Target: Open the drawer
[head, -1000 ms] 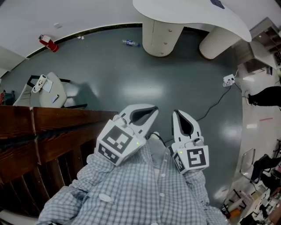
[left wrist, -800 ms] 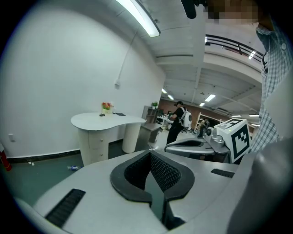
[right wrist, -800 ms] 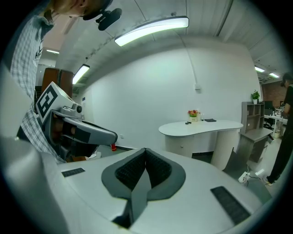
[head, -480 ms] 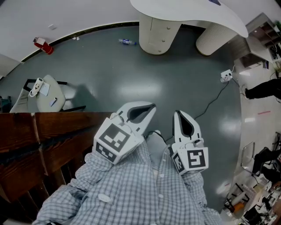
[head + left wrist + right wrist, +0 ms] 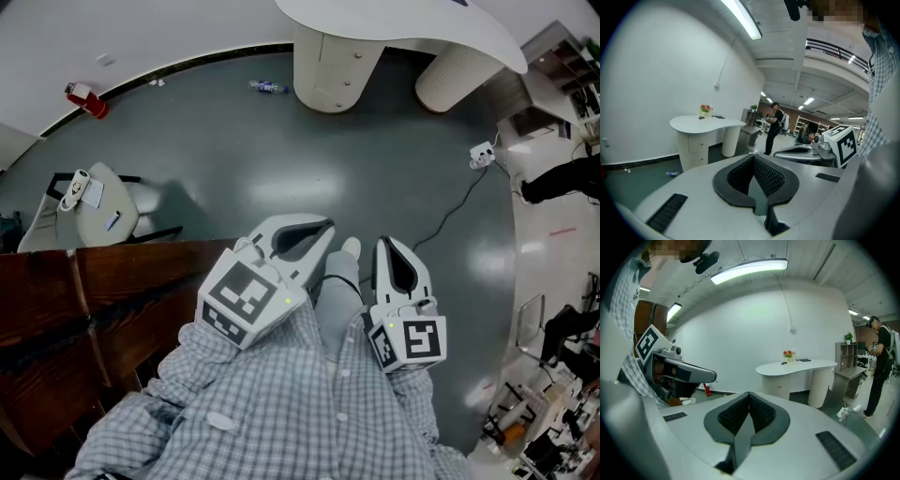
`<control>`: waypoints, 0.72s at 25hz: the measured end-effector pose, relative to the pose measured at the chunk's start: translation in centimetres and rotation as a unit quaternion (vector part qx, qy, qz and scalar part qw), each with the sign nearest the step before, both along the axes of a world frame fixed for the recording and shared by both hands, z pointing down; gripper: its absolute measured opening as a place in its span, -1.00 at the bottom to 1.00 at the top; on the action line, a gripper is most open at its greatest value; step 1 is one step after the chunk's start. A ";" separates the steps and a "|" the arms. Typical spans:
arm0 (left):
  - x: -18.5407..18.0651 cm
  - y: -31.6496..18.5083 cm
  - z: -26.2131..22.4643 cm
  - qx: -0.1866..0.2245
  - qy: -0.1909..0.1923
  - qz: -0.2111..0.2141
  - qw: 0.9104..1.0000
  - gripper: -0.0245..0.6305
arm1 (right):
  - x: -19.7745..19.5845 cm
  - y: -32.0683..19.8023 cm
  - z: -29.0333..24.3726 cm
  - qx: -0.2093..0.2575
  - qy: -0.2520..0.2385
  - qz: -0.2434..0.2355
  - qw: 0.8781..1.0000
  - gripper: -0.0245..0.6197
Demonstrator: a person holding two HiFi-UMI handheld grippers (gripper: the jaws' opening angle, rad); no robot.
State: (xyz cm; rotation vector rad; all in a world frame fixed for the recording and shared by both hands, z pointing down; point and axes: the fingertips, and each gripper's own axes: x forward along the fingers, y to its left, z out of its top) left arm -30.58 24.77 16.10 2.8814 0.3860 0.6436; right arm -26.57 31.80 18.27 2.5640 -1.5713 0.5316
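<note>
The white desk (image 5: 394, 23) with a drawer pedestal (image 5: 323, 80) stands at the far side of the grey floor, well ahead of both grippers. I hold both grippers close to my checked shirt. My left gripper (image 5: 323, 230) is shut with nothing in it, and so is my right gripper (image 5: 384, 246). In the left gripper view the drawer fronts (image 5: 691, 150) show under the desk top (image 5: 705, 123), beyond the closed left gripper (image 5: 753, 157). The right gripper view shows the same desk (image 5: 797, 367) far off past the right gripper (image 5: 749, 394).
A dark wooden piece of furniture (image 5: 94, 300) stands close at my left. A white chair (image 5: 98, 202), a red extinguisher (image 5: 80, 98) and a bottle (image 5: 267, 87) are on the floor. A power strip with cable (image 5: 481, 155) lies at the right, near a standing person (image 5: 562, 183).
My leg and shoe have swung forward between the grippers. The desk, chair and extinguisher have shifted slightly left in view. Both grippers stay shut and held the same way.
</note>
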 end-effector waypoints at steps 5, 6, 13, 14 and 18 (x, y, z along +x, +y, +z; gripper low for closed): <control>1.4 -0.7 0.6 -0.001 -0.005 -0.015 1.000 -0.91 | 1.9 -0.4 0.7 -0.005 -0.002 -0.009 1.000 -0.90; 1.8 -0.9 0.6 -0.002 -0.007 -0.019 1.000 -0.91 | 2.4 -0.6 0.8 -0.005 -0.003 -0.013 1.000 -0.90; 6.0 -1.6 1.3 -0.004 -0.018 -0.045 0.999 -0.91 | 6.6 -2.0 1.5 -0.010 -0.008 -0.047 0.999 -0.90; 6.8 -1.6 1.3 -0.004 -0.018 -0.048 0.999 -0.91 | 7.4 -2.1 1.5 -0.011 -0.005 -0.052 0.999 -0.90; 10.2 -1.4 1.5 -0.006 -0.021 -0.068 0.997 -0.91 | 11.0 -2.3 1.7 -0.015 0.000 -0.075 0.997 -0.90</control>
